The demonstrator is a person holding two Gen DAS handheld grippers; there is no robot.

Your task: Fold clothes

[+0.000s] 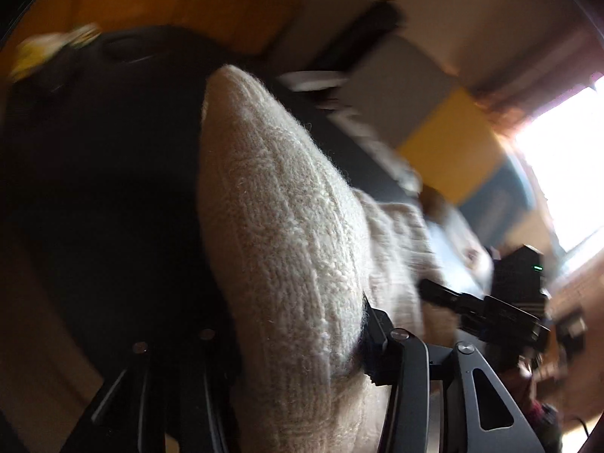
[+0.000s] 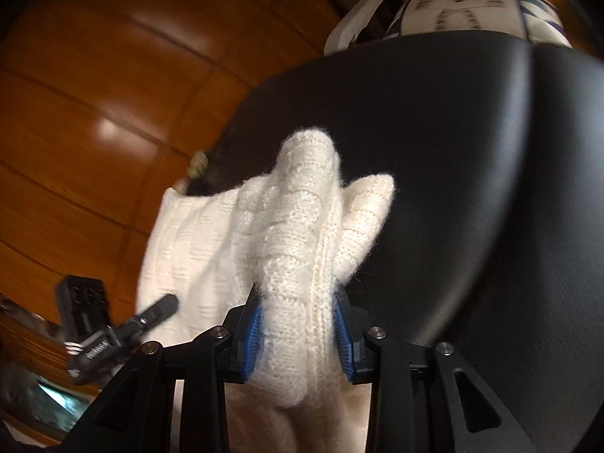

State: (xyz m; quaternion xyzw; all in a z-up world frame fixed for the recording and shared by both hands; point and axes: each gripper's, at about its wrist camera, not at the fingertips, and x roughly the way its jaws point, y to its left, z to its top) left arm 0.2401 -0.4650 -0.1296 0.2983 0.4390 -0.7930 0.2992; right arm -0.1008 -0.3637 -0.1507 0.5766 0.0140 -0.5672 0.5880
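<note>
Two grippers, left gripper (image 1: 302, 339) and right gripper (image 2: 298, 336), each clamped on cream sweater (image 2: 294, 249), lifting it above black sofa (image 2: 453, 151), likely for fold.

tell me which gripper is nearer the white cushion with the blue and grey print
Right, probably. The right gripper, shut on the cream knitted sweater, faces the cushion across the black seat; the left gripper holds the sweater farther left.

No legible text, label or number anywhere in either view
</note>
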